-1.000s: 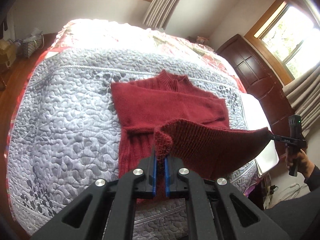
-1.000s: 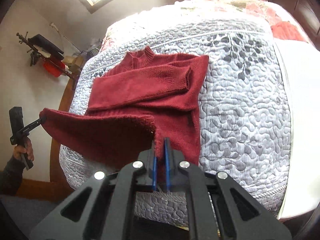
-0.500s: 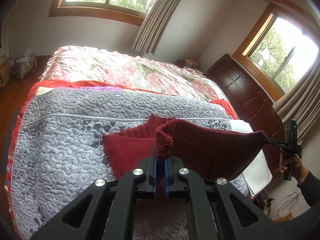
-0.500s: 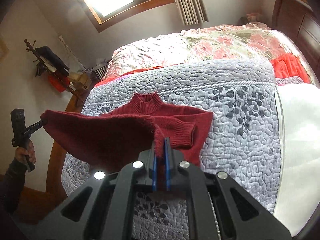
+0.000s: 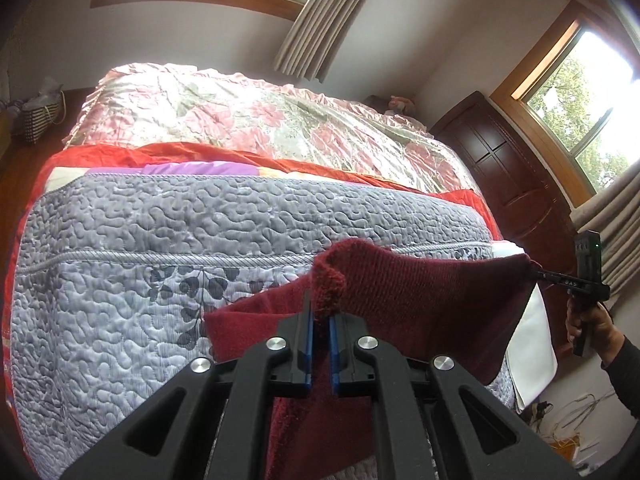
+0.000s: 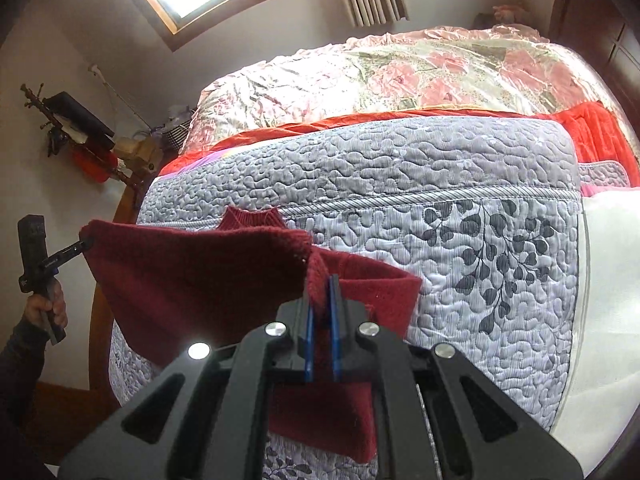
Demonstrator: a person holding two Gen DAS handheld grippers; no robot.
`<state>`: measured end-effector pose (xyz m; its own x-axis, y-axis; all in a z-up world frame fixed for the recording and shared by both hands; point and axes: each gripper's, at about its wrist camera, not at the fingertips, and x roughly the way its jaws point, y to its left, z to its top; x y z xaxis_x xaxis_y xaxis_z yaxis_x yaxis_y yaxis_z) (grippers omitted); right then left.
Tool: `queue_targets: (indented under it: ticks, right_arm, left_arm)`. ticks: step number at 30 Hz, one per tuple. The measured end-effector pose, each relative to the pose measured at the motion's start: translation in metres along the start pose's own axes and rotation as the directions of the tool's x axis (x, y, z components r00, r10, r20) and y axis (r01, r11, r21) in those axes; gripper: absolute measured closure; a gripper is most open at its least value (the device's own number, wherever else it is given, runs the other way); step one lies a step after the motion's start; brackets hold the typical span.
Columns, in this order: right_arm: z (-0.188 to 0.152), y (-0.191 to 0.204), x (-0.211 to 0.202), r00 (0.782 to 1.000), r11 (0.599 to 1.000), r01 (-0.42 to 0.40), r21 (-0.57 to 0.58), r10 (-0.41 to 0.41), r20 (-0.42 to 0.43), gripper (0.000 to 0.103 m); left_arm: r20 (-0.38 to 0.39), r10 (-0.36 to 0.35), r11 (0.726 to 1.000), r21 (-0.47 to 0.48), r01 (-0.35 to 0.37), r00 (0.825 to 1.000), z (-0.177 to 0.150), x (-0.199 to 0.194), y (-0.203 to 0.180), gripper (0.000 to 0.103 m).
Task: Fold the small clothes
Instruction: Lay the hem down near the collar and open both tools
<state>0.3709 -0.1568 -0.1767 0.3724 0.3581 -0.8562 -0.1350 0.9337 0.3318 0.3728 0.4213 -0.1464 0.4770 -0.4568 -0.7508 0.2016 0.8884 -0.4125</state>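
Sweater (image 5: 420, 304) hem stretched taut above the grey quilt (image 5: 160, 240), rest draped toward six o'clock. Left gripper (image 5: 319, 320) pinches one hem corner, jaws nearly closed; right gripper (image 6: 321, 304) at three o'clock clamps the other corner.

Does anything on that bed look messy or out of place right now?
Nothing looks damaged or spilled. The red sweater is only half on the grey quilt: the left gripper and right gripper each pinch a hem corner, holding it stretched in the air mid-fold.
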Motion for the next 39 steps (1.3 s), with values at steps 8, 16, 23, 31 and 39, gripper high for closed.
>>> queue_targets:
  ticks: [8, 16, 23, 31, 39]
  right_arm:
    - [0.037, -0.021, 0.060, 0.998, 0.999, 0.026, 0.027, -0.025, -0.056, 0.098]
    - [0.052, -0.038, 0.107, 0.994, 0.998, 0.047, 0.051, -0.042, -0.102, 0.098]
    - [0.060, -0.057, 0.110, 0.997, 0.994, 0.036, 0.102, -0.028, -0.077, 0.101]
    - [0.053, -0.073, 0.139, 0.991, 0.991, 0.031, 0.132, -0.014, -0.131, 0.101]
    - [0.044, -0.098, 0.148, 0.993, 0.967, 0.000, 0.257, 0.031, -0.116, 0.046]
  left_arm:
    - [-0.057, 0.014, 0.997, -0.079, -0.019, 0.998, 0.024, 0.054, 0.042, 0.098]
    - [-0.115, 0.034, 0.994, -0.103, -0.046, 0.993, 0.039, 0.100, 0.061, 0.098]
    - [-0.093, 0.025, 0.992, -0.119, -0.036, 0.995, 0.049, 0.110, 0.069, 0.098]
    - [-0.174, 0.068, 0.984, -0.152, -0.096, 0.982, 0.039, 0.148, 0.091, 0.097]
    - [-0.179, 0.093, 0.938, -0.314, -0.146, 0.979, 0.013, 0.163, 0.135, 0.081]
